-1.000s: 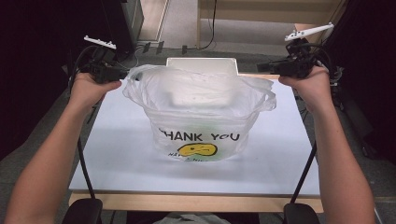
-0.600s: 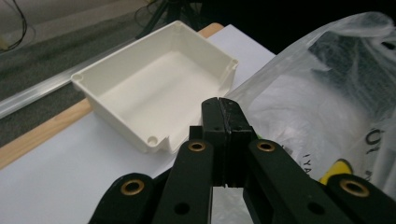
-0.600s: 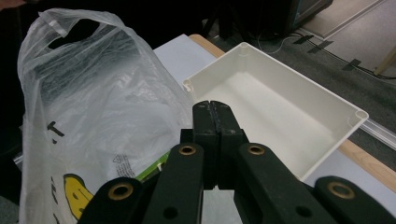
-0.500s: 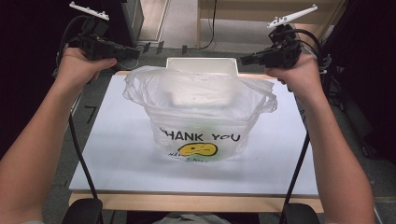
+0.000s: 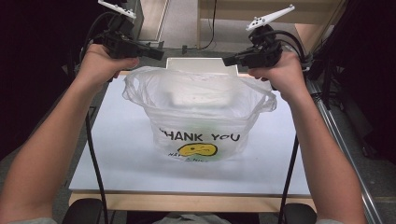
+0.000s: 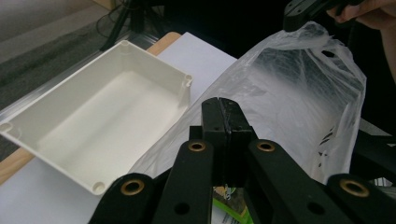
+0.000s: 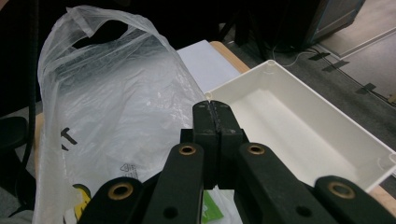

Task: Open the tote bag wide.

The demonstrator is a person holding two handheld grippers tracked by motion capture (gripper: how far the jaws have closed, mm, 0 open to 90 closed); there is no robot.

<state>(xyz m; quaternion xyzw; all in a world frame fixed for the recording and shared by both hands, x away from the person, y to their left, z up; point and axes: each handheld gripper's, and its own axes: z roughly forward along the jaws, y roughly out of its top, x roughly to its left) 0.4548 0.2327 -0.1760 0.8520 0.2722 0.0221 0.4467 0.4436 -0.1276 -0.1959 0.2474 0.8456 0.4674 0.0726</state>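
A clear plastic bag [image 5: 201, 107] printed THANK YOU with a yellow smiley stands open on the white table [image 5: 116, 154]. Something green [image 6: 231, 211] lies in its bottom. My left gripper [image 5: 159, 53] hovers above the bag's back left handle, jaws pressed together with nothing between them. My right gripper [image 5: 227, 60] hovers above the back right handle, also shut and empty. The left gripper view has its closed jaws [image 6: 223, 105] over the bag [image 6: 289, 93]. The right gripper view has its closed jaws [image 7: 212, 109] beside the bag [image 7: 116, 107].
An empty white plastic box [image 5: 201, 65] sits just behind the bag at the table's far edge, seen also as the box [image 6: 107, 116] and the box [image 7: 303, 126]. Black cables trail down both table sides. Dark stands and floor lie beyond.
Both hands have risen and drawn back from the bag's handles toward the far edge. The bag stays standing on the table, its rim sagging slightly.
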